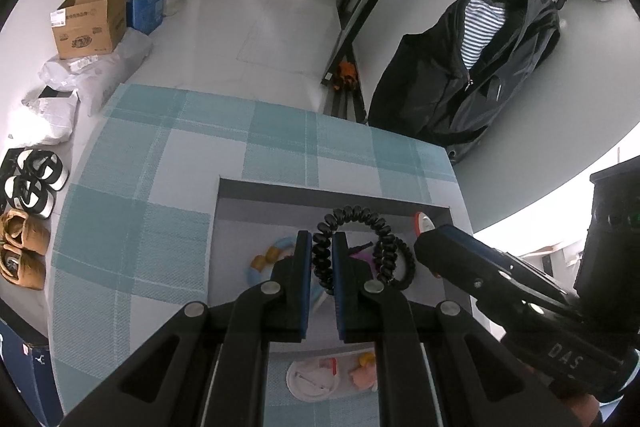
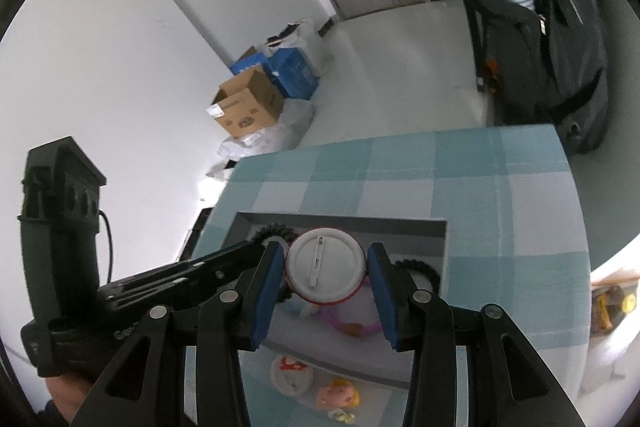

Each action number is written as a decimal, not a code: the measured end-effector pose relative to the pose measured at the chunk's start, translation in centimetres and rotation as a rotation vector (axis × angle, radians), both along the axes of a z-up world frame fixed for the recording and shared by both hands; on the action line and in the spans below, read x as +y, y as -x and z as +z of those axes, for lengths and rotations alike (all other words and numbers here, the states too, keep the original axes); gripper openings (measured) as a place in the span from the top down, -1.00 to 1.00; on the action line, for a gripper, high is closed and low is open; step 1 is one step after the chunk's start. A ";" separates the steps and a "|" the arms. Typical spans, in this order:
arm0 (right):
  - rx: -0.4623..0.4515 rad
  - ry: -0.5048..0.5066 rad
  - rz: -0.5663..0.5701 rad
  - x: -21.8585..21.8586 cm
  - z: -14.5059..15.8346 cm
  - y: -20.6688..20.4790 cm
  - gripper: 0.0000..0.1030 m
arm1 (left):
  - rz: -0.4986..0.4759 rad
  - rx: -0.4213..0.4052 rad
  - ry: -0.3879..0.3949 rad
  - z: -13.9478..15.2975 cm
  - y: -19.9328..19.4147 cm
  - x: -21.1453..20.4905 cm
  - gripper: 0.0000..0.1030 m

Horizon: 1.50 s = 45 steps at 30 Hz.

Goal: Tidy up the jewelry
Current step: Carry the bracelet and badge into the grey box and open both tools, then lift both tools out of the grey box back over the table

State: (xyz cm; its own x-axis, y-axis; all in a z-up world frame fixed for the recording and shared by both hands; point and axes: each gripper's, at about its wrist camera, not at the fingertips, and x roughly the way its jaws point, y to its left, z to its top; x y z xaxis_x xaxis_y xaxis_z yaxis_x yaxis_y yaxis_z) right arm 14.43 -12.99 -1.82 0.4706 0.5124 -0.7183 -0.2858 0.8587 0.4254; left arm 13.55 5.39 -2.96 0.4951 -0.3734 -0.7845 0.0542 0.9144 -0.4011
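A grey open box [image 1: 328, 191] [image 2: 340, 219] stands on the table with the blue-checked cloth. My left gripper [image 1: 322, 259] is shut on a black spiral hair tie [image 1: 362, 219] and holds it over the box. My right gripper [image 2: 326, 277] is shut on a round white pin badge [image 2: 325, 267] with a red rim, its back toward the camera, also over the box. It shows in the left wrist view [image 1: 430, 239] at the box's right side. In the box lie a light-blue ring [image 1: 260, 267], a pink bracelet [image 2: 352, 327] and another black spiral tie [image 2: 420, 269].
In front of the box on the cloth lie a white badge [image 1: 314, 379] [image 2: 291, 375] and a small pink-and-yellow figure [image 1: 362, 373] [image 2: 338, 395]. A black jacket [image 1: 472, 67] hangs at the right. Cardboard boxes [image 1: 90, 23] and shoes [image 1: 32, 183] are on the floor at the left.
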 end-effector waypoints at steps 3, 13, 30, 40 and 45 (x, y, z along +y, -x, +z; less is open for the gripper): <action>0.002 -0.001 -0.003 -0.1 0.0 0.1 0.15 | -0.003 -0.007 0.002 0.0 0.1 -0.2 0.89; -0.006 -0.013 -0.051 -1.4 0.7 0.4 -0.15 | 0.031 0.060 0.027 -0.9 0.1 0.5 0.16; -0.103 0.007 -0.010 -1.9 2.7 3.1 -0.60 | 0.001 -0.075 -0.173 1.5 3.3 -1.0 -0.02; -0.138 0.058 0.053 -1.6 2.7 5.2 -0.75 | -0.001 -0.120 -0.238 1.6 5.1 -0.9 -0.19; -0.144 0.081 0.085 -1.5 2.3 6.4 -0.86 | -0.009 -0.130 -0.249 1.7 5.9 -1.1 -0.20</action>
State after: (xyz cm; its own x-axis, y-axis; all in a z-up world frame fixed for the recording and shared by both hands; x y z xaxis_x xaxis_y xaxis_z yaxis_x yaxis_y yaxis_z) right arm 8.00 -14.47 0.49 0.5291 0.4980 -0.6871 -0.4117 0.8586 0.3053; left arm 7.66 4.34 -1.23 0.5956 -0.1820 -0.7824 0.0989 0.9832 -0.1534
